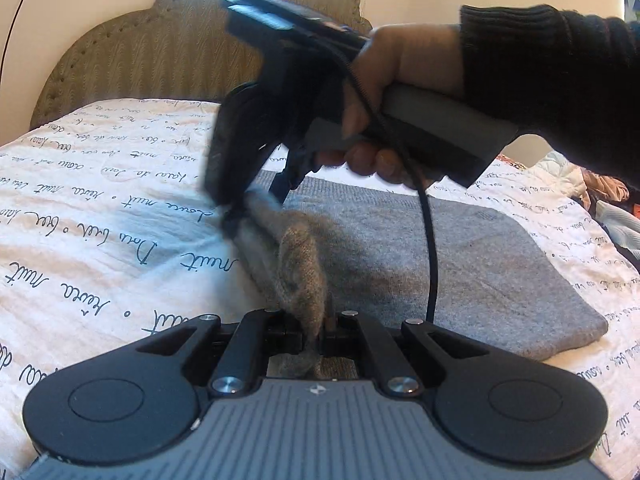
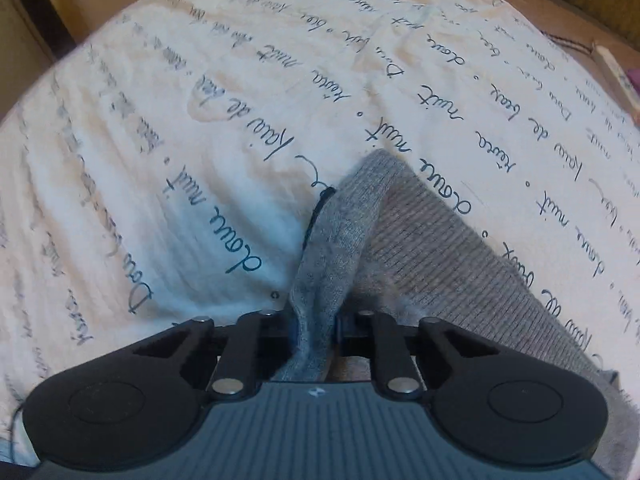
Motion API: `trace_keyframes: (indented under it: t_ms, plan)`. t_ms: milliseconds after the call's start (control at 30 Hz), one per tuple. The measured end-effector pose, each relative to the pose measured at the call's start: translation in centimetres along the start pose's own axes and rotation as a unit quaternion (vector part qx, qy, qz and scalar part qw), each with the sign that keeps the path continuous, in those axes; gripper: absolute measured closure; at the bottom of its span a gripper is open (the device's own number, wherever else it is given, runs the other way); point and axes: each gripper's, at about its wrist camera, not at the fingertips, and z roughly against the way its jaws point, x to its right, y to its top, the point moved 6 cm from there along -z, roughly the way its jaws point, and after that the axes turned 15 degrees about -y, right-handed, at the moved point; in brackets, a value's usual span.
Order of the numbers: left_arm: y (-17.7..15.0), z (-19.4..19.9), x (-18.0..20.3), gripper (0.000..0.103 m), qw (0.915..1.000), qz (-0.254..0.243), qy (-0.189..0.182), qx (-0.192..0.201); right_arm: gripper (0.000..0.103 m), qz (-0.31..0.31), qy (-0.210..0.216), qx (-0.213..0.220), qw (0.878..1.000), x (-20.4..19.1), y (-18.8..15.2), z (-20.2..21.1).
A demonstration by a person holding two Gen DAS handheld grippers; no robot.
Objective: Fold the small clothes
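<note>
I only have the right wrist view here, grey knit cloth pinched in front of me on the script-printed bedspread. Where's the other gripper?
Observer: The left gripper is shut on the same grey knit garment, on a raised fold.
Operator: How does the rest of it lie?
Observer: Mostly flat on the white script-printed bedspread.
Operator: Anything behind?
Observer: A tan padded headboard. The right gripper is shut too.

Bedspread (image 2: pixel 248 92): handwritten script print, "nuit", "de", "doux" legible; rest unclear.
</note>
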Motion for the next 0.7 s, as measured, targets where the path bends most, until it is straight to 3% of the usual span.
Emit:
trace_keyframes:
  t_ms: [167,333,567,700]
  plan:
    - [0.9,0.1,1.3,0.098,0.9999,-0.007,-0.006,0.006,0.095,-0.083,0.081,0.053,0.992,4.6,-1.9,2.4]
    - [2.1,-0.8,5.0,0.098,0.9986,-0.036,-0.037,0.010,0.095,-0.182,0.131,0.102,0.969,11.8,-6.6,5.2]
    - [1.6,-6.2,14.3,0.098,0.9855,-0.090,-0.142,-0.023,0.095,-0.290,0.090,0.095,0.948,23.3,-16.8,5.9]
    - [-0.2,-10.3,18.4,0.098,0.9760,-0.103,-0.178,-0.071,0.095,-0.321,0.075,0.078,0.941,26.4,-20.4,4.1]
